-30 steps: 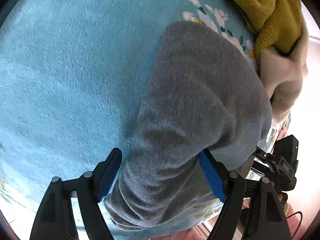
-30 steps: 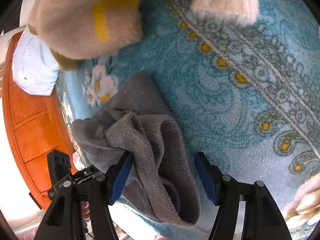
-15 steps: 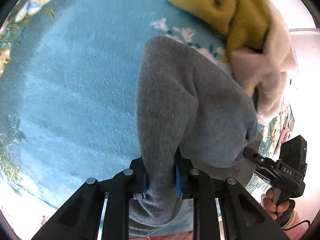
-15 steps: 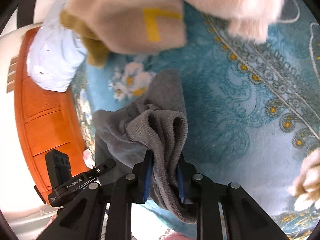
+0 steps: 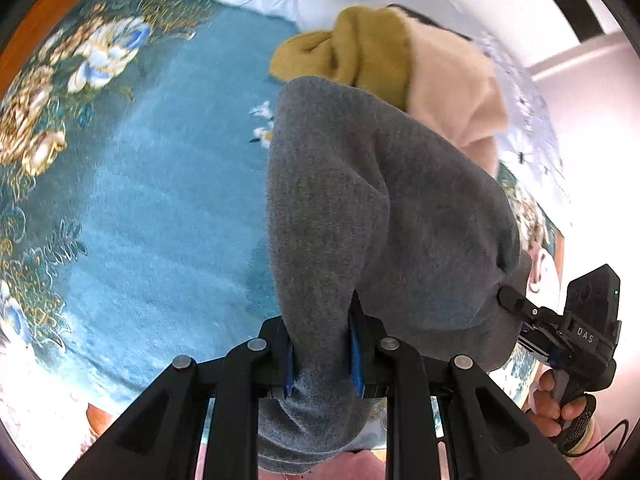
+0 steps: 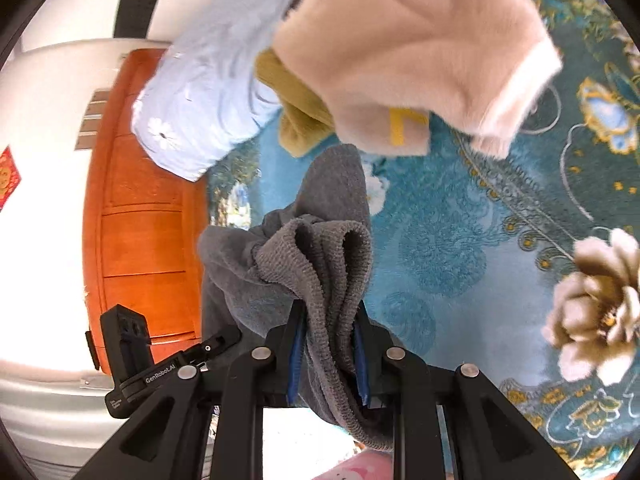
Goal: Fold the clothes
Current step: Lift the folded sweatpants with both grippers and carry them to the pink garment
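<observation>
A grey knit garment point(image 5: 380, 208) hangs between both grippers above a teal floral blanket point(image 5: 168, 208). My left gripper point(image 5: 322, 356) is shut on one bunched edge of it. My right gripper point(image 6: 328, 356) is shut on another bunched, ribbed edge of the grey garment point(image 6: 320, 264). The right gripper also shows at the lower right of the left wrist view point(image 5: 516, 306), and the left gripper at the lower left of the right wrist view point(image 6: 216, 344). The garment's far end trails down toward the blanket point(image 6: 460, 240).
A pile of clothes lies beyond the grey one: a mustard knit point(image 5: 360, 52), a cream fleece piece point(image 6: 408, 48) with a yellow mark, and a pale blue flowered piece point(image 6: 200, 112). An orange wooden bed frame point(image 6: 140, 240) edges the blanket.
Both grippers went from open around the grey garment to shut on it. They then lifted it, so the views show more of the blanket and the pile.
</observation>
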The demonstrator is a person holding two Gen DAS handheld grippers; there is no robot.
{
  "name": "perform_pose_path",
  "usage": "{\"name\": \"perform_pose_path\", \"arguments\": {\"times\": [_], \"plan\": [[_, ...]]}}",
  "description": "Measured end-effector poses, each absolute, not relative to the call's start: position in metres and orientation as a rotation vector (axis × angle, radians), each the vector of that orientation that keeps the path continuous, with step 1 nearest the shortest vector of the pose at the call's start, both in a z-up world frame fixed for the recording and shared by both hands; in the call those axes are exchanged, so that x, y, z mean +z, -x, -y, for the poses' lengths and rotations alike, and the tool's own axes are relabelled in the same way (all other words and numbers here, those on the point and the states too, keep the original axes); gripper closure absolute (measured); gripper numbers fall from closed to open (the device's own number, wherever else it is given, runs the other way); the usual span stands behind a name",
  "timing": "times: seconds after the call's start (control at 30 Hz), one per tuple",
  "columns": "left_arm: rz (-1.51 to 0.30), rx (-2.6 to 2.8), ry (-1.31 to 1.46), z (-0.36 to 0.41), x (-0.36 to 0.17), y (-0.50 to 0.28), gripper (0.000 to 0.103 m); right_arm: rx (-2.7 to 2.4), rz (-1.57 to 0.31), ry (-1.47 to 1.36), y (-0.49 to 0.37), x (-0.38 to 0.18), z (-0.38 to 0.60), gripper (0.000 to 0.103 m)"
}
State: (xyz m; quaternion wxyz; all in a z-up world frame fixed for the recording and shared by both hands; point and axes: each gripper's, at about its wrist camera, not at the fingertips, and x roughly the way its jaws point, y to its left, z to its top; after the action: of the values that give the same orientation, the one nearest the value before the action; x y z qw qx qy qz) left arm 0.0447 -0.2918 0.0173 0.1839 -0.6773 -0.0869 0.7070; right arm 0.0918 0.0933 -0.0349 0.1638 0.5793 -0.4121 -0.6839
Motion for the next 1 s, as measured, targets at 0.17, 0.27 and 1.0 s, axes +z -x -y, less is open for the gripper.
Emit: {"name": "perform_pose_path", "arguments": {"times": [0.17, 0.27, 1.0], "plan": [[0.223, 1.994, 1.784, 0.291, 0.051, -0.038, 0.081, -2.077, 1.194, -1.568, -0.124, 0.007, -0.097, 0.08], [0.203, 1.977, 1.691, 0.29, 0.071, -0.042, 0.081, -2.152, 1.208, -1.523, -0.143, 0.032, -0.101, 0.08], [0.143, 1.835, 1.337, 0.143, 0.135, -0.165, 0.081, -2.497, 1.29, -1.251, -0.268, 0.137, -0.217, 0.08]]}}
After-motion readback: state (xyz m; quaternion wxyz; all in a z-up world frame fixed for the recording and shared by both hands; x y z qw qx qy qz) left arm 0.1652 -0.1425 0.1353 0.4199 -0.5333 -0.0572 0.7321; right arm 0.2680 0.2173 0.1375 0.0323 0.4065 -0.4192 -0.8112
